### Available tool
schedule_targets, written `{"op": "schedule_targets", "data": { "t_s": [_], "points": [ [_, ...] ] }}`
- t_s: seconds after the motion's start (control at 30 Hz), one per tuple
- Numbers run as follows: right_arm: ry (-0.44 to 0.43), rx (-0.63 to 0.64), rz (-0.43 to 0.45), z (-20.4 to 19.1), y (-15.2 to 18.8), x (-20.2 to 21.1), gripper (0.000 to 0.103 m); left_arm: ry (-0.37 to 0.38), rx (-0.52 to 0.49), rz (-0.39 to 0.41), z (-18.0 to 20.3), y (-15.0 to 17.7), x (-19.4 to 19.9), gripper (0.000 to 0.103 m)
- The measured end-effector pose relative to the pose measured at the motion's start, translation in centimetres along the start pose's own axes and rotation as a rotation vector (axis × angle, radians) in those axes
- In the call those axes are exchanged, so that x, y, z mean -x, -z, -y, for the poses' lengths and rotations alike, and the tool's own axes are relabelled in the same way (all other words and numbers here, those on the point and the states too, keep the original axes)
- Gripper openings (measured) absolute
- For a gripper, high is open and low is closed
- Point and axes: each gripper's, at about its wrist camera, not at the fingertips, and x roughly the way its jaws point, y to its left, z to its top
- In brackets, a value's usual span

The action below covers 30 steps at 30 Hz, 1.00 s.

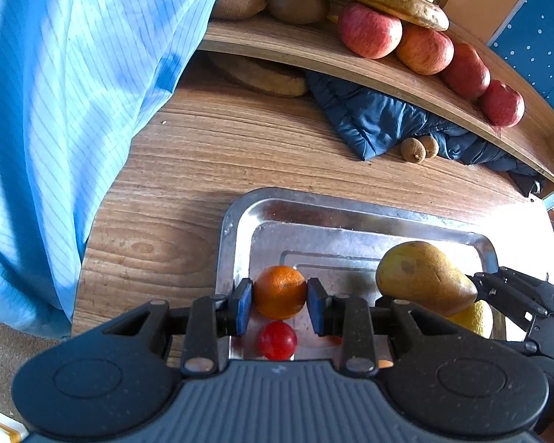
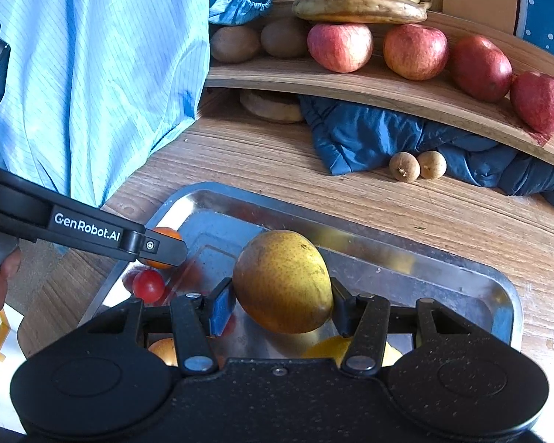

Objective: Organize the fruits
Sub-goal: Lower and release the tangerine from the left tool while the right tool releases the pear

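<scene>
My left gripper [image 1: 279, 301] is shut on a small orange [image 1: 280, 291], both blue pads pressing its sides, over the left end of a metal tray [image 1: 314, 206]. A small red fruit [image 1: 277, 339] lies in the tray just below it. My right gripper [image 2: 282, 304] is shut on a yellow-brown pear [image 2: 282, 280] above the same tray [image 2: 387, 258]. In the left wrist view the pear [image 1: 424, 277] shows at the right, with a yellow fruit [image 1: 472, 317] under it. The left gripper [image 2: 162, 249] and its orange [image 2: 166, 234] appear at the left of the right wrist view.
A curved wooden shelf [image 2: 351, 85] behind the tray holds bananas [image 2: 358, 7], several red apples [image 2: 339, 46] and kiwis [image 2: 236, 44]. Two small brown fruits [image 2: 417, 166] lie on the wooden table by a dark blue cloth [image 2: 387, 136]. A light blue garment [image 2: 92, 74] hangs at the left.
</scene>
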Motion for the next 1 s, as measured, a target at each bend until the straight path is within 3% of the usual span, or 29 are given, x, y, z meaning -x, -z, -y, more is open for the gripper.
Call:
{"op": "schedule_targets", "data": {
  "t_s": [1.0],
  "points": [
    [0.025,0.009,0.003,-0.32,0.64,0.68,0.055,0.0,-0.001,-0.013,-0.15,0.26,-0.02,0.035]
  ]
}}
